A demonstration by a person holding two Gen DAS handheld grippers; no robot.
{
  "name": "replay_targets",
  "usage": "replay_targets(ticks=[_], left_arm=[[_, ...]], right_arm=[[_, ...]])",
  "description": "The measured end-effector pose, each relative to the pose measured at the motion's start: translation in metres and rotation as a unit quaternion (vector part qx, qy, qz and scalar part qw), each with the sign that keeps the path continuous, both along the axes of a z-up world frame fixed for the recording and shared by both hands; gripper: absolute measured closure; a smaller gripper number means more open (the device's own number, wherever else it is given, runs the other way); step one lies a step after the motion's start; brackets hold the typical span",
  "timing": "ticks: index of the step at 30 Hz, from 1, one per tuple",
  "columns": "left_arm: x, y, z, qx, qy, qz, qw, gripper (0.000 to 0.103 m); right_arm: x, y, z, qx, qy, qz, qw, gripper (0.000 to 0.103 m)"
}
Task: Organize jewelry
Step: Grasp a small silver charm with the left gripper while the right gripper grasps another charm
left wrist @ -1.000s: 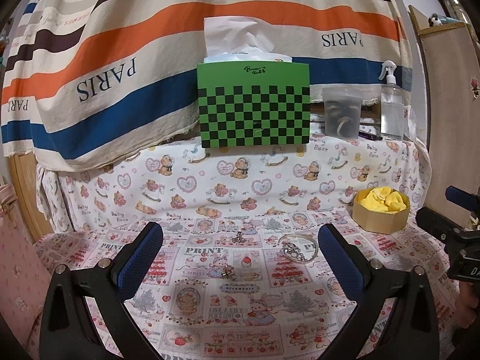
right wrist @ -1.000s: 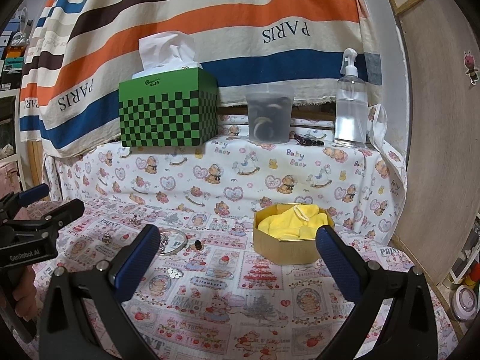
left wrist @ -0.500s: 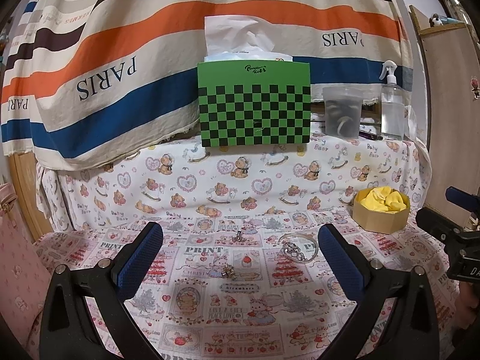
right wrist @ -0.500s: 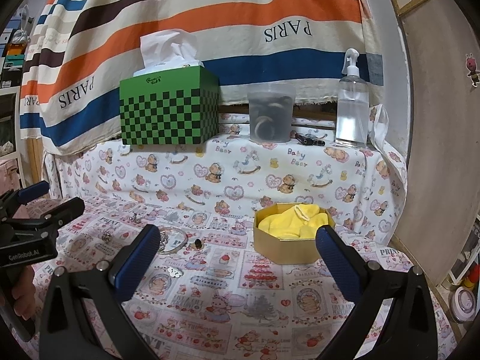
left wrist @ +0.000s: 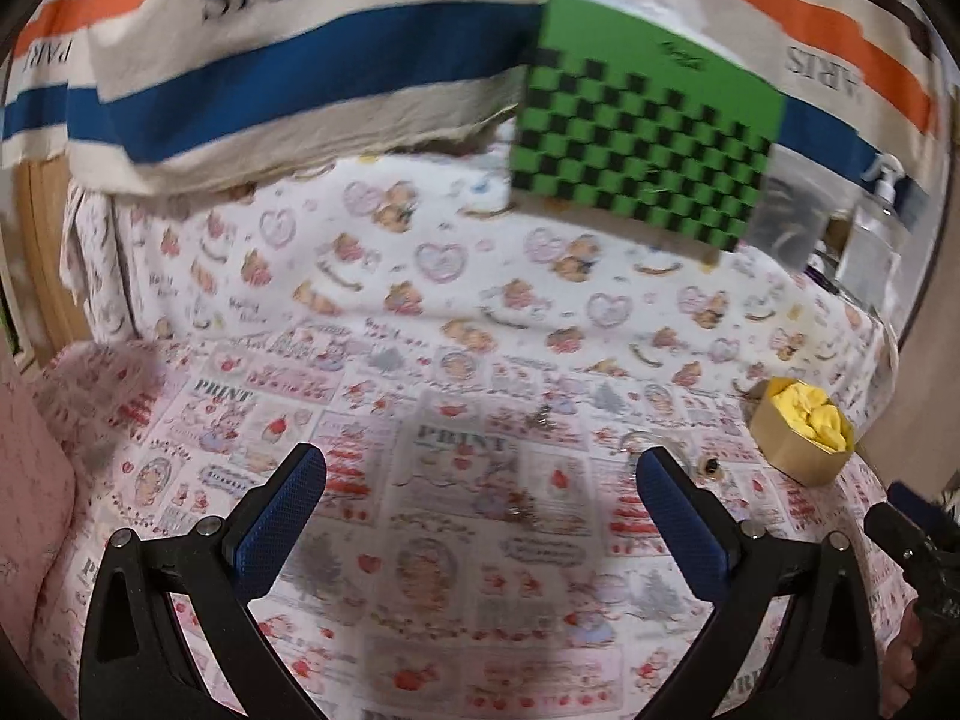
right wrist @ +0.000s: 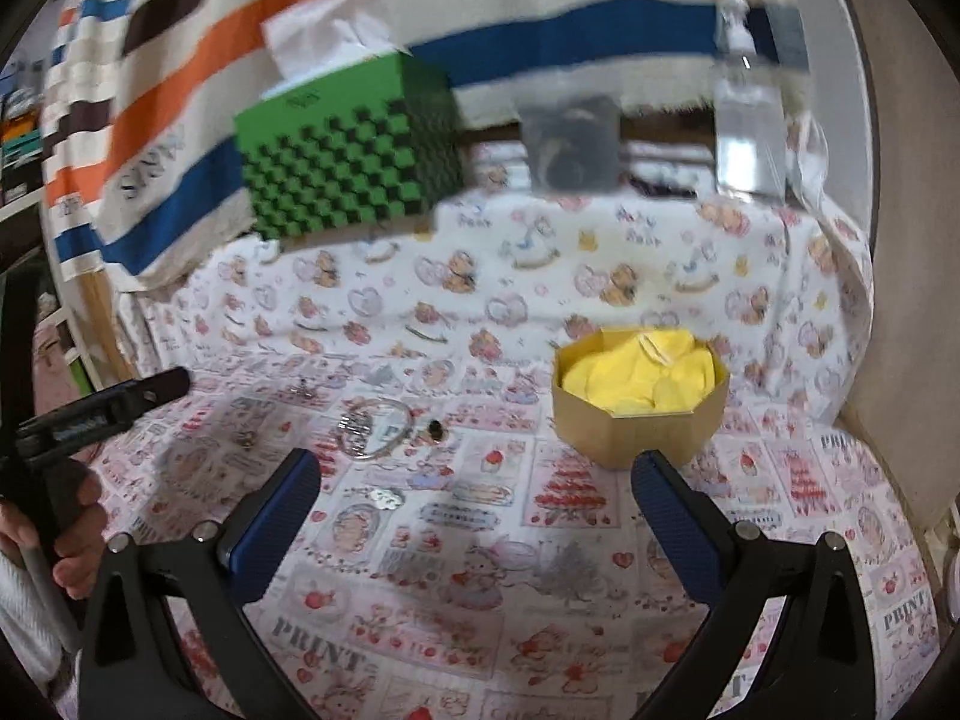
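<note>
Small jewelry pieces lie on the printed cloth: a silver bracelet, a dark ring, a small flat charm and small silver pieces. A gold octagonal box with yellow lining stands to the right; it also shows in the left wrist view. My left gripper is open and empty above the cloth, with a small piece between its fingers. My right gripper is open and empty, in front of the box and the bracelet.
A green checkered tissue box, a clear plastic cup and a spray bottle stand on the raised shelf behind. A striped PARIS cloth hangs at the back. A wooden panel bounds the right side.
Both grippers have tilted down and moved closer to the cloth; the views are blurred with motion. The left view has swung left. Both stay open and empty.
</note>
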State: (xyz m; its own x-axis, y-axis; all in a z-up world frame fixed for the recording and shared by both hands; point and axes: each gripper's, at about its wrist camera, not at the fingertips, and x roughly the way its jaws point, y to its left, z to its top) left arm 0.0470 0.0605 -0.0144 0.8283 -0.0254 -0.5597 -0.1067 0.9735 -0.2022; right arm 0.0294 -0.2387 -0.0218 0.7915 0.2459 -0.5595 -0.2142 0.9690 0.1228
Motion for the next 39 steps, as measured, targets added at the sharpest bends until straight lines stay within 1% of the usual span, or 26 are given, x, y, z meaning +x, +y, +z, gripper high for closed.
replay_targets(ticks=[2, 4, 6, 8, 10, 12, 14, 15, 18, 19, 20, 21, 22, 23, 24, 25, 27, 28, 30, 31, 32, 33, 35, 36, 39], left_arm=[[0.005, 0.007, -0.005, -0.018, 0.017, 0.005, 0.9997, 0.0], [0.011, 0.009, -0.01, -0.022, 0.034, 0.007, 0.9991, 0.0], [0.014, 0.009, -0.014, -0.02, 0.045, 0.01, 0.9987, 0.0], [0.015, 0.008, -0.016, -0.023, 0.05, 0.006, 0.9985, 0.0], [0.014, 0.006, -0.016, -0.018, 0.047, 0.002, 0.9987, 0.0], [0.013, 0.002, -0.014, -0.004, 0.039, 0.004, 0.9992, 0.0], [0.011, 0.0, -0.012, 0.006, 0.033, 0.007, 0.9994, 0.0], [0.01, 0.0, -0.011, 0.007, 0.031, 0.006, 0.9995, 0.0], [0.01, 0.001, -0.009, 0.004, 0.027, 0.004, 0.9996, 0.0], [0.01, 0.002, -0.009, 0.002, 0.027, 0.003, 0.9996, 0.0], [0.01, 0.002, -0.009, -0.002, 0.027, 0.001, 0.9996, 0.0], [0.01, 0.003, -0.009, -0.008, 0.029, -0.002, 0.9995, 0.0], [0.011, 0.005, -0.009, -0.015, 0.033, -0.006, 0.9993, 0.0], [0.012, 0.006, -0.009, -0.023, 0.037, -0.01, 0.999, 0.0], [0.013, 0.007, -0.009, -0.029, 0.041, -0.011, 0.9987, 0.002], [0.014, 0.008, -0.009, -0.031, 0.049, -0.01, 0.9982, 0.005], [0.018, 0.009, -0.01, -0.042, 0.06, -0.017, 0.9972, 0.017], [0.022, 0.01, -0.012, -0.052, 0.072, -0.022, 0.9958, 0.02], [0.033, 0.011, -0.017, -0.079, 0.111, -0.025, 0.9903, 0.035], [0.038, 0.01, -0.019, -0.087, 0.131, -0.032, 0.987, 0.039], [0.044, 0.008, -0.022, -0.095, 0.149, -0.044, 0.9833, 0.046], [0.048, 0.005, -0.024, -0.1, 0.162, -0.055, 0.9802, 0.049], [0.055, -0.003, -0.029, -0.094, 0.189, -0.065, 0.9753, 0.05], [0.056, -0.007, -0.031, -0.09, 0.195, -0.06, 0.9747, 0.051], [0.058, -0.013, -0.034, -0.085, 0.195, -0.044, 0.9762, 0.051]], right_arm=[[0.011, -0.001, -0.001, 0.027, 0.044, 0.0, 0.999, 0.002], [0.02, 0.002, -0.002, 0.034, 0.073, 0.006, 0.997, 0.008], [0.032, 0.015, -0.005, 0.009, 0.106, 0.011, 0.994, 0.019], [0.038, 0.025, -0.006, 0.011, 0.124, 0.027, 0.992, 0.026], [0.045, 0.035, -0.01, -0.003, 0.145, 0.025, 0.989, 0.031], [0.053, 0.047, -0.014, -0.018, 0.168, 0.024, 0.985, 0.046], [0.061, 0.055, -0.02, -0.024, 0.185, 0.028, 0.982, 0.053], [0.063, 0.059, -0.024, -0.024, 0.193, 0.03, 0.98, 0.058], [0.066, 0.069, -0.033, -0.029, 0.205, 0.037, 0.978, 0.065], [0.068, 0.072, -0.035, -0.035, 0.206, 0.037, 0.977, 0.067], [0.07, 0.075, -0.039, -0.044, 0.207, 0.037, 0.977, 0.07], [0.071, 0.077, -0.042, -0.049, 0.209, 0.036, 0.976, 0.077], [0.071, 0.077, -0.044, -0.051, 0.21, 0.036, 0.976, 0.08], [0.073, 0.078, -0.046, -0.053, 0.211, 0.036, 0.975, 0.086], [0.073, 0.079, -0.047, -0.055, 0.211, 0.035, 0.975, 0.088], [0.074, 0.079, -0.048, -0.052, 0.209, 0.037, 0.976, 0.088], [0.073, 0.074, -0.046, -0.039, 0.211, 0.041, 0.976, 0.089], [0.072, 0.071, -0.046, -0.032, 0.211, 0.042, 0.976, 0.089], [0.068, 0.062, -0.044, -0.019, 0.209, 0.042, 0.977, 0.089], [0.066, 0.056, -0.042, -0.014, 0.207, 0.041, 0.977, 0.089], [0.064, 0.051, -0.04, -0.009, 0.206, 0.039, 0.978, 0.089], [0.064, 0.045, -0.038, -0.001, 0.204, 0.036, 0.978, 0.089], [0.065, 0.037, -0.035, 0.016, 0.201, 0.029, 0.979, 0.089], [0.066, 0.032, -0.032, 0.023, 0.197, 0.022, 0.98, 0.089], [0.068, 0.023, -0.025, 0.027, 0.187, 0.009, 0.982, 0.089]])
